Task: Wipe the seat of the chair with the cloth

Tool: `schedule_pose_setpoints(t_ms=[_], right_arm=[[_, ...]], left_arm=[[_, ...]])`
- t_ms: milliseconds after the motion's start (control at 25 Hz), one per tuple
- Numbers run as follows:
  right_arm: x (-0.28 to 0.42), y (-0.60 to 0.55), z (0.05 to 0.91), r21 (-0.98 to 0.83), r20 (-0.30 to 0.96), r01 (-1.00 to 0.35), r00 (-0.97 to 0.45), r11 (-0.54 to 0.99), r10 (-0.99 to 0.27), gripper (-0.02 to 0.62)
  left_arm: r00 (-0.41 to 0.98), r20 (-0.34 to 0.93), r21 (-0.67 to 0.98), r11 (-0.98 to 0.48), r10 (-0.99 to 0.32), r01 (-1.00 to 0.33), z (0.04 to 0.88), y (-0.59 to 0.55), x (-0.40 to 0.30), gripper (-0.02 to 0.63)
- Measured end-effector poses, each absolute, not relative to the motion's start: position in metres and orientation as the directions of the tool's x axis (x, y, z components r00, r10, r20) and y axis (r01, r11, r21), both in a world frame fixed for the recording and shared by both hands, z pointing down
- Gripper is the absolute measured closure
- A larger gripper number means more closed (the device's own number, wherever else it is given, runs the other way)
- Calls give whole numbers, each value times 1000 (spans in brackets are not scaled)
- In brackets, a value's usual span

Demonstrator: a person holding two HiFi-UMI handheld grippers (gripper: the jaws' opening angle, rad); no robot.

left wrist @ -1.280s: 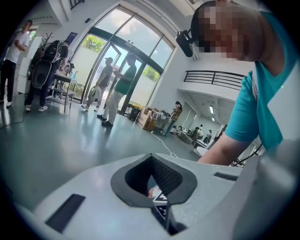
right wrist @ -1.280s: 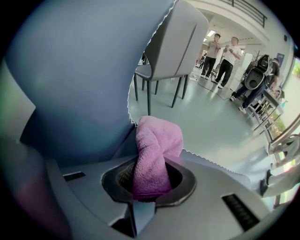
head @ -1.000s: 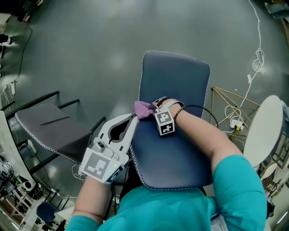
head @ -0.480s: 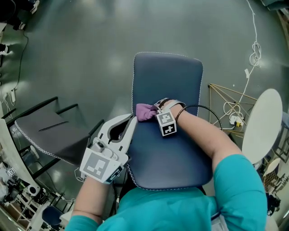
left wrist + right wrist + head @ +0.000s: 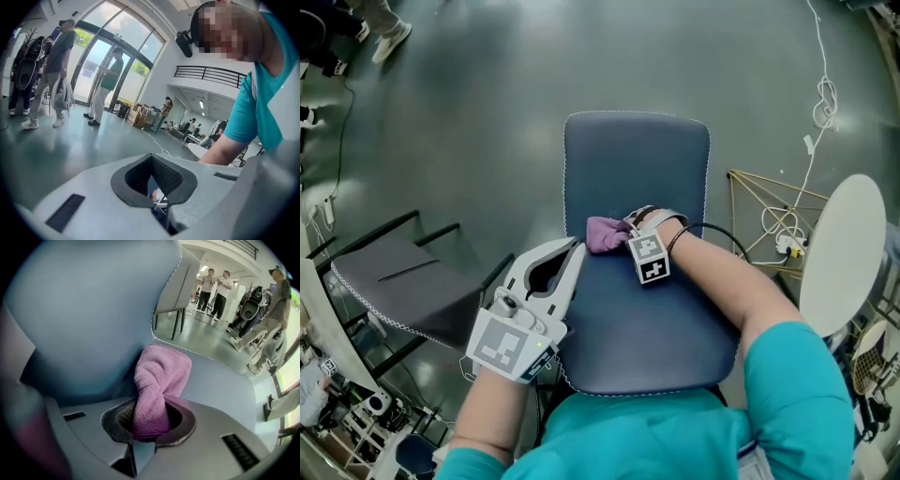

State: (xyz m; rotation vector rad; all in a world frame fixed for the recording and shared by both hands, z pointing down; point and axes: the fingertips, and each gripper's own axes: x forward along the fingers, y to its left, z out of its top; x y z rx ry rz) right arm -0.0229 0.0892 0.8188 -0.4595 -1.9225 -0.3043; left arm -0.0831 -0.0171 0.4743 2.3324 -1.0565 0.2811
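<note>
Right gripper (image 5: 620, 235) is clamped on the purple cloth (image 5: 158, 380): nubby microfibre, bunched into a twisted wad past the jaw tips, lying on the chair seat (image 5: 652, 323) near its back-left edge. The seat is smooth dark-blue padding with white edge stitching. Left gripper (image 5: 574, 251) looks closed on nothing, at the seat's left edge.

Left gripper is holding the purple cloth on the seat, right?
No, wrong side. The right gripper is holding the purple cloth on the seat. The right gripper view shows its jaws shut on the cloth.
</note>
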Motion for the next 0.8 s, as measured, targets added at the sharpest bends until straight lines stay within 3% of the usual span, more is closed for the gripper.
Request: schedule_pose_setpoints(t_ms=[800], right_arm=[[19, 88, 817, -22, 928, 417, -329, 909, 174, 538]], left_arm=[[697, 403, 403, -569, -593, -717, 470, -21, -48, 618]])
